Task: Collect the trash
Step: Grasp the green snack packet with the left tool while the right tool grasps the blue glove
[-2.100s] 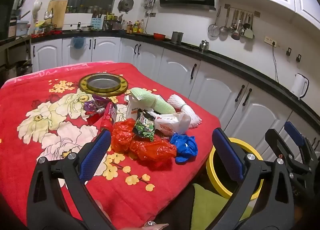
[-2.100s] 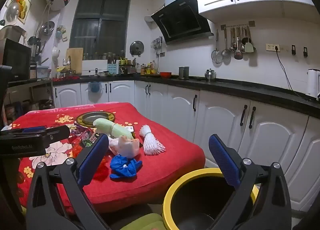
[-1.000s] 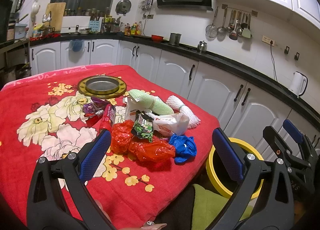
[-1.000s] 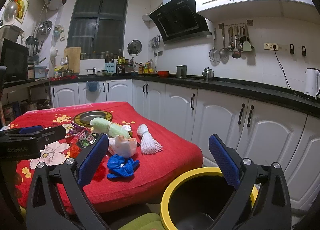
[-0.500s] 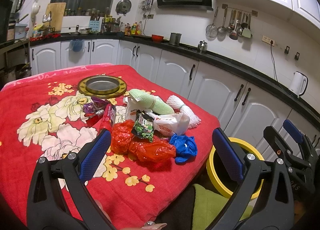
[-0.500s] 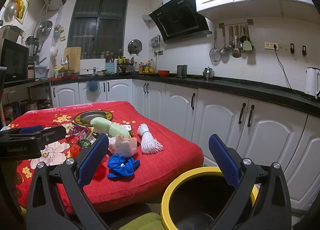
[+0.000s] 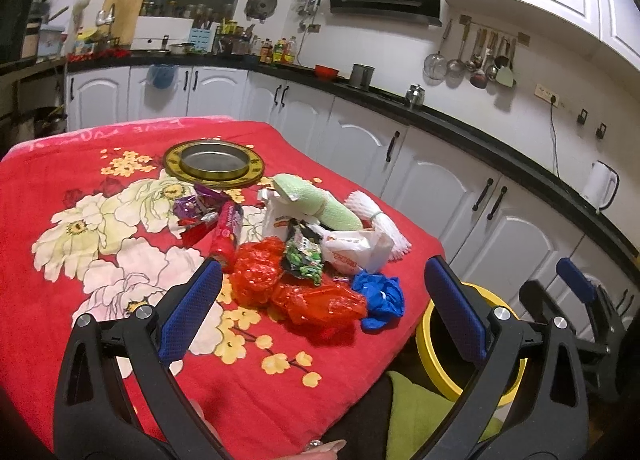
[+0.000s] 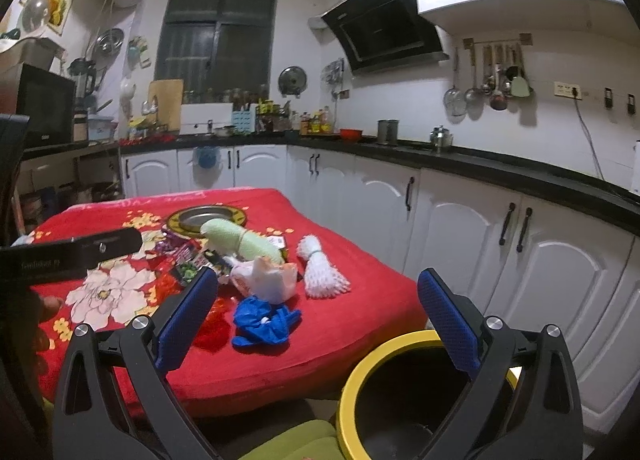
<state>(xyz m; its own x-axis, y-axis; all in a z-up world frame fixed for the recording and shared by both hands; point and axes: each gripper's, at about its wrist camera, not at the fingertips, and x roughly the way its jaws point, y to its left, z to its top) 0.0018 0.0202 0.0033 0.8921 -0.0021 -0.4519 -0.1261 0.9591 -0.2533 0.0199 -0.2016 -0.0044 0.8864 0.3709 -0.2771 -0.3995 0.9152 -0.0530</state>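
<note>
Trash lies in a pile on the red flowered tablecloth (image 7: 60, 179): a red plastic bag (image 7: 312, 300), a crumpled blue glove (image 7: 380, 294), a green snack wrapper (image 7: 304, 254), a white plastic bag (image 7: 356, 250), a pale green foam roll (image 7: 324, 201), a white foam net (image 7: 380, 219), a red tube (image 7: 228, 230) and purple wrappers (image 7: 196, 205). My left gripper (image 7: 320, 308) is open and empty, held above the table's near edge, short of the pile. My right gripper (image 8: 316, 316) is open and empty beside the table, above the yellow-rimmed bin (image 8: 400, 344). The blue glove (image 8: 264, 320) shows between its fingers.
A gold-rimmed metal dish (image 7: 214, 165) sits at the table's far side. The bin also shows in the left wrist view (image 7: 428, 336), on the floor off the table's right corner. White cabinets (image 8: 460, 240) run along the right. A green cushion (image 7: 424, 412) is below.
Both grippers have stayed open and nearly still. The views shifted only slightly; nothing on the table moved.
</note>
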